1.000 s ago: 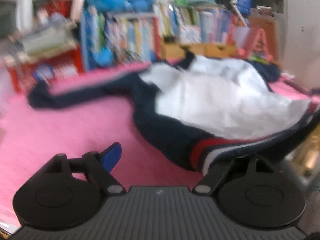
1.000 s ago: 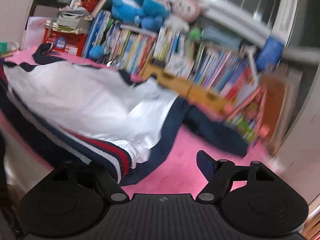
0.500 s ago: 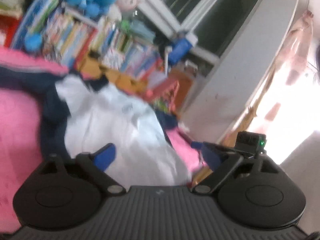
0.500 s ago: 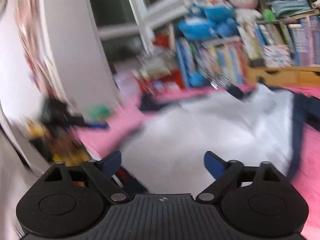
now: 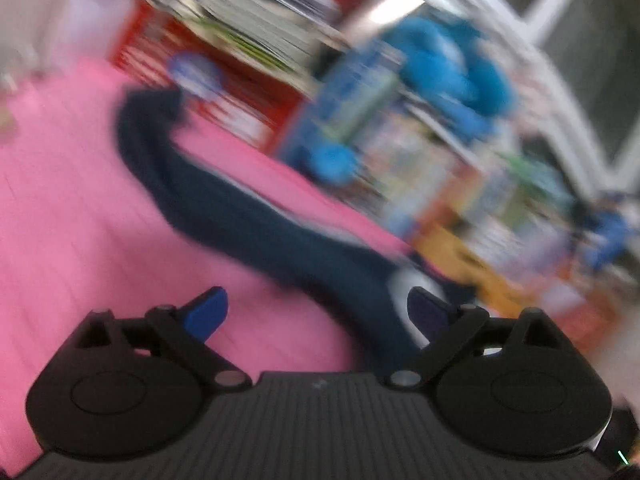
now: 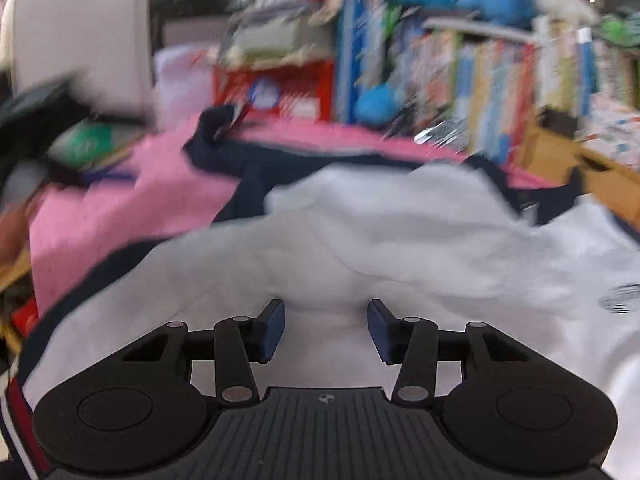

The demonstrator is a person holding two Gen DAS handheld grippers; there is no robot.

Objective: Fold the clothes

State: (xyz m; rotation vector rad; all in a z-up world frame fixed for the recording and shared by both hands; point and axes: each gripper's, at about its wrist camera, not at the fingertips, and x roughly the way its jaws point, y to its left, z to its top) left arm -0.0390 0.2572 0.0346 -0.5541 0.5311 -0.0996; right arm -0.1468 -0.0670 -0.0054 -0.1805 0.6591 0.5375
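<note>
The white jacket with navy-blue sleeves and red-and-white striped hem point(image 6: 400, 248) lies spread over the pink-covered table point(image 6: 100, 216), filling the centre and right of the right wrist view, one navy sleeve point(image 5: 248, 216) trailing from the upper left toward the lower right of the left wrist view. The right claw point(image 6: 326, 330) is closing, its blue pads either side of a raised hump of white cloth without yet pressing it, as far as the blur allows. The left claw point(image 5: 316, 314) stands wide with its jaws easing inward; the sleeve's base runs between the blue fingers point(image 5: 206, 312), untouched. To do this step well, each claw should probably take one layer at a seam or shoulder, not a bunched ridge, then lift both ends together so the fold falls straight. A round dark emblem point(image 6: 622, 298) sits at the right edge of the jacket; its lettering is too blurred to read, as are the book spines on the shelf point(image 6: 500, 80) behind.
</note>
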